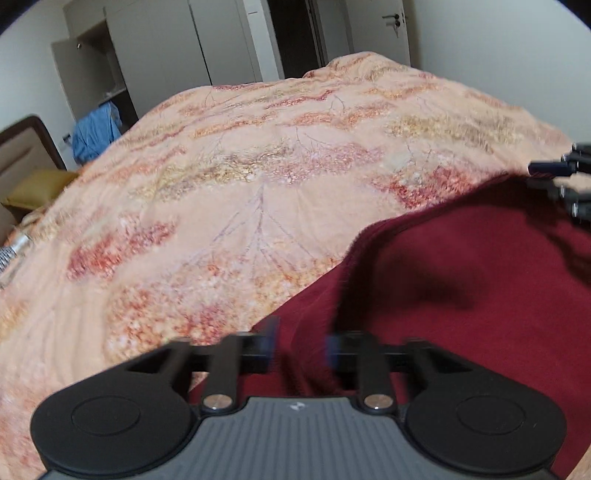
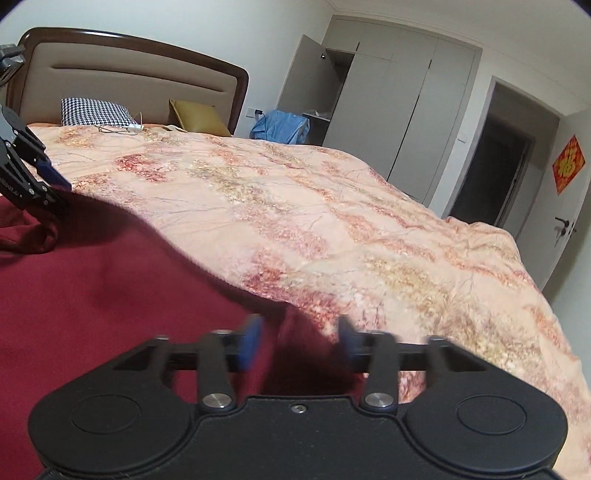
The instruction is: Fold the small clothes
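A dark red garment lies spread on the peach floral bedcover. My left gripper hovers low over the garment's left edge with its blue pads apart. A raised fold of the red cloth runs up between them, and the pads do not press on it. In the right wrist view, the right gripper is open over the same garment at its right edge, where red cloth meets the bedcover. Each gripper shows in the other's view: the right gripper at the far edge, the left gripper over the cloth.
A padded headboard stands behind a checked pillow, a mustard cushion and a white cable. Beyond the bed are grey wardrobes, a blue cloth, a dark doorway and a door.
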`<act>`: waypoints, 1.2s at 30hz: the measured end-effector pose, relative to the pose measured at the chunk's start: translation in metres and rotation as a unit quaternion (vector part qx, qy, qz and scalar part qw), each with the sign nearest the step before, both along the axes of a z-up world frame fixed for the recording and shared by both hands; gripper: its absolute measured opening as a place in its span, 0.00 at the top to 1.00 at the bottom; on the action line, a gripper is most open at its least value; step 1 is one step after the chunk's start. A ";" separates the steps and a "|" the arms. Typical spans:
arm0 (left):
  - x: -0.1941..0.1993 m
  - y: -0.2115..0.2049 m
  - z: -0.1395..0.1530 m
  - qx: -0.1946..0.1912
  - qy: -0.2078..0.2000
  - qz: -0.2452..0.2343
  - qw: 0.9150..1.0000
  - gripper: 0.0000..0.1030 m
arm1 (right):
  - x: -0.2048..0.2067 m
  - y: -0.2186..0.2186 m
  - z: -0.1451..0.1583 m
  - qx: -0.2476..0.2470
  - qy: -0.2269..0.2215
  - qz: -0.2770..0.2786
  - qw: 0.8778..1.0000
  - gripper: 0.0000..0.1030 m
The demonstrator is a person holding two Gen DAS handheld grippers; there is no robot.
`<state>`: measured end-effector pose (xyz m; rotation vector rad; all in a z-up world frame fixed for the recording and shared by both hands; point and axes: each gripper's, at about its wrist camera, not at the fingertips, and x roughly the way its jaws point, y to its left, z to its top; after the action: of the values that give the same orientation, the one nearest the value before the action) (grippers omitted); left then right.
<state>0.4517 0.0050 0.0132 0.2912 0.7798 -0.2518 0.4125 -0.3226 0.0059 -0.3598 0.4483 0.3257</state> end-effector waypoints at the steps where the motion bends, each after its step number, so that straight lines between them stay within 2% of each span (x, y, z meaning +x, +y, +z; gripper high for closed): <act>1: -0.001 0.002 0.004 -0.012 -0.003 0.004 1.000 0.41 | -0.002 -0.004 0.000 0.008 0.001 -0.002 1.000 0.26; 2: -0.003 0.006 0.005 -0.027 -0.005 0.007 1.000 0.33 | -0.008 -0.008 0.002 0.016 0.001 -0.005 1.000 0.24; 4: -0.009 0.012 0.011 -0.053 -0.008 0.011 0.998 0.28 | -0.019 -0.015 0.002 0.029 0.003 -0.013 0.999 0.17; 6: -0.019 0.018 0.014 -0.073 -0.010 0.020 0.997 0.15 | -0.033 -0.022 0.002 0.042 0.004 -0.024 0.999 0.11; 9: -0.042 0.022 0.014 -0.085 -0.017 0.019 0.996 0.11 | -0.061 -0.031 -0.002 0.062 0.004 -0.038 0.997 0.04; 11: -0.062 0.022 0.009 -0.087 -0.014 0.016 0.996 0.09 | -0.084 -0.033 -0.006 0.065 -0.001 -0.046 0.997 0.04; 16: -0.120 0.023 -0.012 -0.102 -0.011 0.036 0.994 0.09 | -0.143 -0.033 -0.019 0.057 -0.032 -0.072 0.995 0.01; 20: -0.158 0.032 -0.021 -0.111 -0.028 0.084 0.990 0.24 | -0.168 -0.040 -0.026 0.113 -0.030 -0.111 0.987 0.02; 22: -0.170 0.039 -0.021 -0.124 -0.030 0.107 0.986 0.33 | -0.173 -0.046 -0.028 0.149 -0.020 -0.130 0.980 0.10; 23: -0.175 0.041 -0.022 -0.129 -0.029 0.114 0.985 0.46 | -0.173 -0.048 -0.030 0.168 -0.011 -0.139 0.976 0.20; 24: -0.178 0.044 -0.022 -0.135 -0.029 0.118 0.983 0.52 | -0.171 -0.051 -0.031 0.186 0.001 -0.146 0.972 0.33; 25: -0.180 0.046 -0.021 -0.142 -0.029 0.122 0.982 0.65 | -0.169 -0.052 -0.033 0.202 0.014 -0.146 0.968 0.50; 26: -0.182 0.048 -0.022 -0.152 -0.027 0.123 0.980 0.79 | -0.167 -0.053 -0.033 0.212 0.022 -0.145 0.966 0.57; 27: -0.180 0.049 -0.021 -0.164 -0.022 0.122 0.979 0.91 | -0.167 -0.051 -0.033 0.216 0.024 -0.144 0.965 0.70; 28: -0.180 0.050 -0.020 -0.179 -0.019 0.122 0.976 0.92 | -0.167 -0.049 -0.031 0.215 0.024 -0.142 0.966 0.85; 30: -0.181 0.054 -0.015 -0.209 -0.027 0.130 0.969 0.94 | -0.168 -0.046 -0.024 0.207 0.013 -0.144 0.968 0.88; 31: -0.184 0.059 -0.011 -0.234 -0.035 0.136 0.962 0.94 | -0.170 -0.045 -0.022 0.207 0.010 -0.144 0.968 0.89; 34: -0.192 0.083 -0.005 -0.303 -0.046 0.181 0.935 0.95 | -0.170 -0.046 -0.023 0.207 0.021 -0.150 0.967 0.90; 36: -0.191 0.097 -0.015 -0.324 -0.018 0.214 0.922 0.95 | -0.170 -0.046 -0.029 0.205 0.032 -0.153 0.966 0.90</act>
<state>0.2608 0.1016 -0.0020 -0.4983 0.6631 -0.0790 0.2427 -0.3685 -0.0233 0.1243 0.4789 0.1223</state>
